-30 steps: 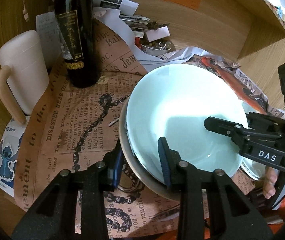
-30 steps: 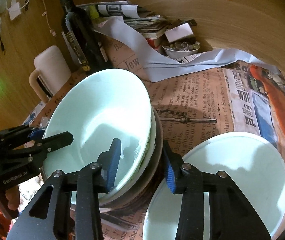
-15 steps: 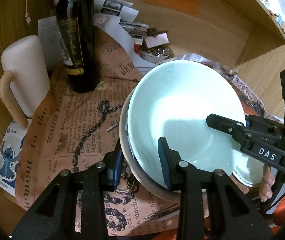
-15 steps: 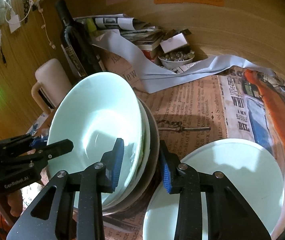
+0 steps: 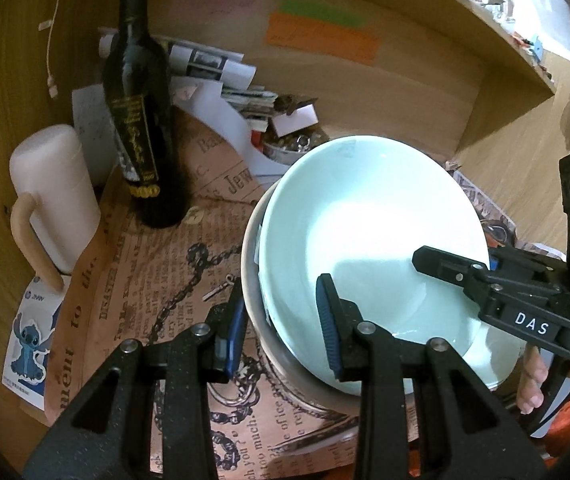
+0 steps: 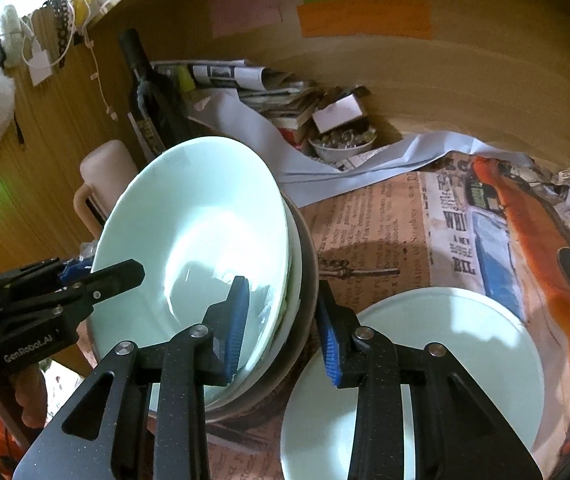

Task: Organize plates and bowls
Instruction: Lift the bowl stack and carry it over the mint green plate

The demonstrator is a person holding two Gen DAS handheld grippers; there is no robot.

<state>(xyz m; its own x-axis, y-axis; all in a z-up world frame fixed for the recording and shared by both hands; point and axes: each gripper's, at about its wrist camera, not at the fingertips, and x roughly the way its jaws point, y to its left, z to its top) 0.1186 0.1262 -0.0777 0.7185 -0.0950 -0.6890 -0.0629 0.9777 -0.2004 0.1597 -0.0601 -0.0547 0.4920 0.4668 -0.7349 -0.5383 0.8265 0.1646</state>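
Observation:
A stack of pale green bowls [image 5: 369, 232] sits nested in a grey bowl [image 5: 251, 280], held off the table and tilted. My left gripper [image 5: 281, 328] is shut on the stack's left rim, one pad inside and one outside. My right gripper [image 6: 281, 320] is shut on the stack's [image 6: 197, 232] right rim the same way. Each gripper shows in the other's view: the right [image 5: 485, 280], the left [image 6: 65, 288]. A pale green plate [image 6: 445, 344] lies flat on the newspaper below my right gripper.
A dark wine bottle [image 5: 141, 120] and a cream mug [image 5: 53, 196] stand at the left. Papers, a small bowl of trinkets [image 6: 343, 142] and a white box lie at the back against the wooden wall. Newspaper [image 6: 405, 232] covers the table.
Both grippers have lifted the bowl stack up and tilted it a little more. The plate and the table things have stayed put.

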